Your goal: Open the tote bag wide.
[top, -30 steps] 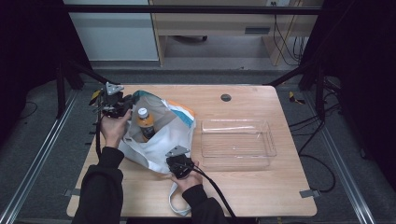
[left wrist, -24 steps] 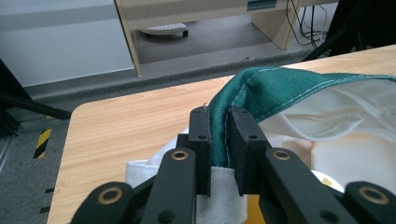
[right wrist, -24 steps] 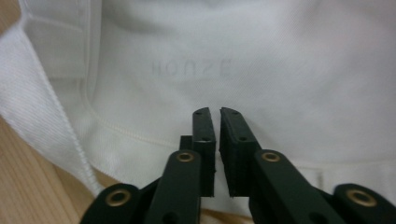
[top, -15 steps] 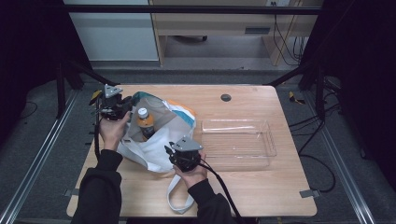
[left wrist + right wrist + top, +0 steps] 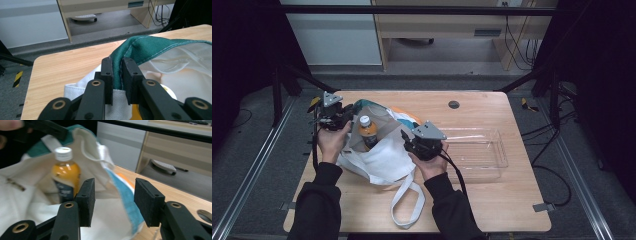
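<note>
A white tote bag (image 5: 384, 157) with a green rim and orange and blue panels lies open on the wooden table (image 5: 492, 200). Inside it stands an orange drink bottle (image 5: 366, 131) with a white cap. My left gripper (image 5: 343, 118) is at the bag's far left edge, shut on the green rim (image 5: 130, 51). My right gripper (image 5: 408, 141) hovers at the right side of the bag's mouth, open, with nothing between its jaws. In the right gripper view, the bottle (image 5: 65, 178) stands just left of the open right gripper (image 5: 113, 200), with the bag's cloth (image 5: 105, 220) below.
A clear plastic box (image 5: 479, 150) sits on the table right of the bag, close behind my right hand. The bag's long white handle (image 5: 404, 200) loops toward the near edge. A round cable hole (image 5: 454, 104) is at the table's far side.
My right gripper has moved away from the near side of the bag, up and rightward to the bag's mouth. The left gripper has stayed on the rim.
</note>
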A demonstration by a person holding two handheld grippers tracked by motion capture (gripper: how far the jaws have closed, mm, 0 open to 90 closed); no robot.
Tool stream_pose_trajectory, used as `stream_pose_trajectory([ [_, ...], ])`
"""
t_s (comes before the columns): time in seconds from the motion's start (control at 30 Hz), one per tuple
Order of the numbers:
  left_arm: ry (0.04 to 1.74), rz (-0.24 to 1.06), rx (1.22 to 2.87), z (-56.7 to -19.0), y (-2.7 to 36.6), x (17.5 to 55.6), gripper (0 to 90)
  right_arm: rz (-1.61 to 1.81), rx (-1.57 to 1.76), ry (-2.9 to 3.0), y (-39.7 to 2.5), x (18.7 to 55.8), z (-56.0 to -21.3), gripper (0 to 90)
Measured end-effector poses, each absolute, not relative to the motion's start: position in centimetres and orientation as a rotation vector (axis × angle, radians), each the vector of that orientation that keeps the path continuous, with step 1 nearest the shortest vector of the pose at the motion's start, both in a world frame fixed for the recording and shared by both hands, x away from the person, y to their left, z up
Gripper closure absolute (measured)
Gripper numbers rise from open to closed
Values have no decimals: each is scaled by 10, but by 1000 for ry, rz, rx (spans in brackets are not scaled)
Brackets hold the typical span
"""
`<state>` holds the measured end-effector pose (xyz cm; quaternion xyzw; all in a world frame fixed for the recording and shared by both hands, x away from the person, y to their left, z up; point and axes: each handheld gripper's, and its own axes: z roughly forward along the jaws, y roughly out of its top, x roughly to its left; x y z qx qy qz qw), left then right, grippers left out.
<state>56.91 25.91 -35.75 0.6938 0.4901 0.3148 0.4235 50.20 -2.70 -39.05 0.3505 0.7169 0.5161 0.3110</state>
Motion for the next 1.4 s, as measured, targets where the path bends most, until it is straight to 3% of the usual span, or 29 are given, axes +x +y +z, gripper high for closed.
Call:
stream_pose_trajectory([
  [0.23,1223,785,1741,-358,261,569,791,1307,974,1912,-31,519,-395,513],
  [0.37,1218,786,1741,-358,260,569,790,1252,973,1957,-28,526,-403,578],
  [0.43,1214,786,1746,-358,260,568,789,1229,982,1957,-26,529,-406,666],
  [0.47,1212,784,1748,-358,261,568,789,1229,982,1957,-26,529,-406,666],
  [0.63,1193,778,1756,-359,261,567,776,1207,991,1982,-23,530,-407,887],
  [0.7,1194,774,1751,-358,261,567,766,1205,992,1985,-23,530,-407,892],
  [0.87,1194,776,1748,-355,266,558,555,1225,1009,1984,-25,531,-405,897],
  [0.97,1160,812,1760,-350,273,537,506,1225,1013,1985,-25,531,-405,896],
  [1.2,1144,837,1773,-358,285,493,488,1221,1016,1994,-25,530,-405,894],
  [1.4,1160,837,1830,-374,284,478,519,1222,1012,1994,-24,529,-404,894],
])
